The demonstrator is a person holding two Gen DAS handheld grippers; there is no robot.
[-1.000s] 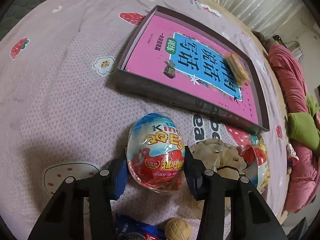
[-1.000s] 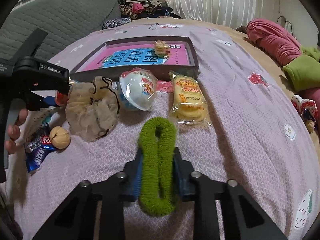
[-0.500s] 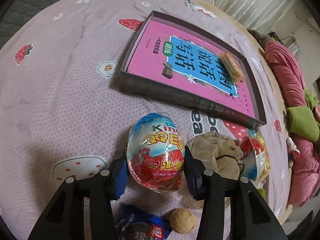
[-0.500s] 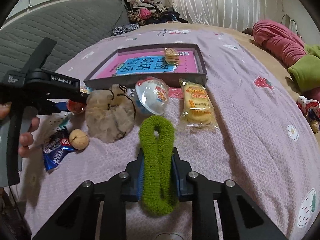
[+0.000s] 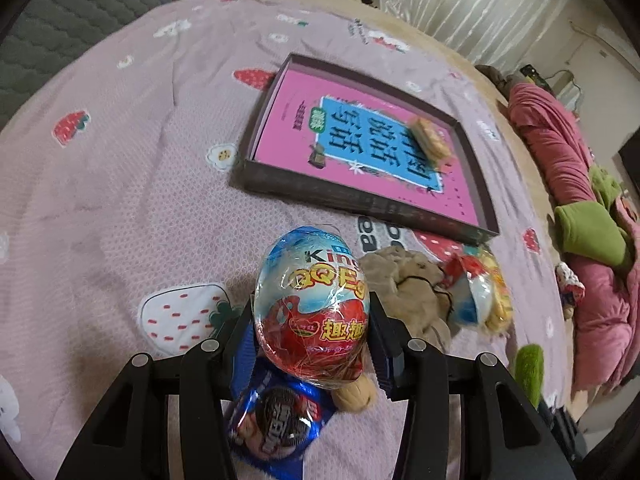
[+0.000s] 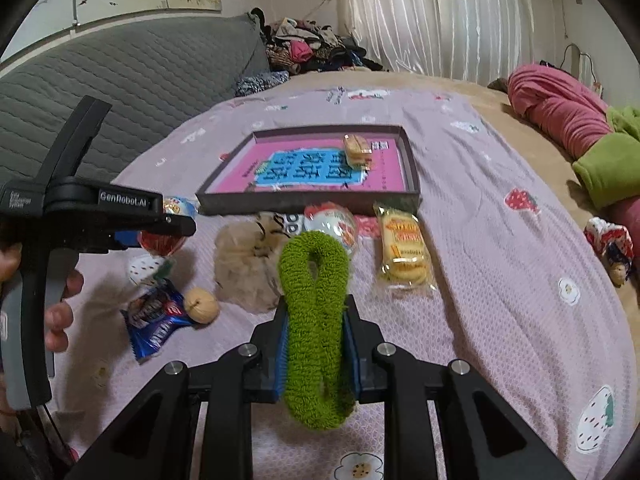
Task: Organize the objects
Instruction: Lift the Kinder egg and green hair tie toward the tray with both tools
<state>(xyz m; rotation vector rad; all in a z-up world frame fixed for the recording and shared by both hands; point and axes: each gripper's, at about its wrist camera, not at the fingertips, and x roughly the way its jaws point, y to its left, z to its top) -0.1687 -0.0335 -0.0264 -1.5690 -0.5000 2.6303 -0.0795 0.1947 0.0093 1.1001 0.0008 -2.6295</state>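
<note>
My left gripper is shut on a red and blue wrapped toy egg and holds it above the bedspread. My right gripper is shut on a green fluffy scrunchie, lifted off the bed. A dark shallow box with a pink book inside lies ahead; it also shows in the right wrist view. A wrapped biscuit lies in the box. The left gripper's body appears at the left of the right wrist view.
On the bedspread lie a beige scrunchie, a second toy egg, a yellow biscuit pack, a walnut and a blue cookie packet. Pink and green bedding is at the right.
Both grippers have risen away from the bed with their objects. The cookie packet and walnut now show under the left gripper.
</note>
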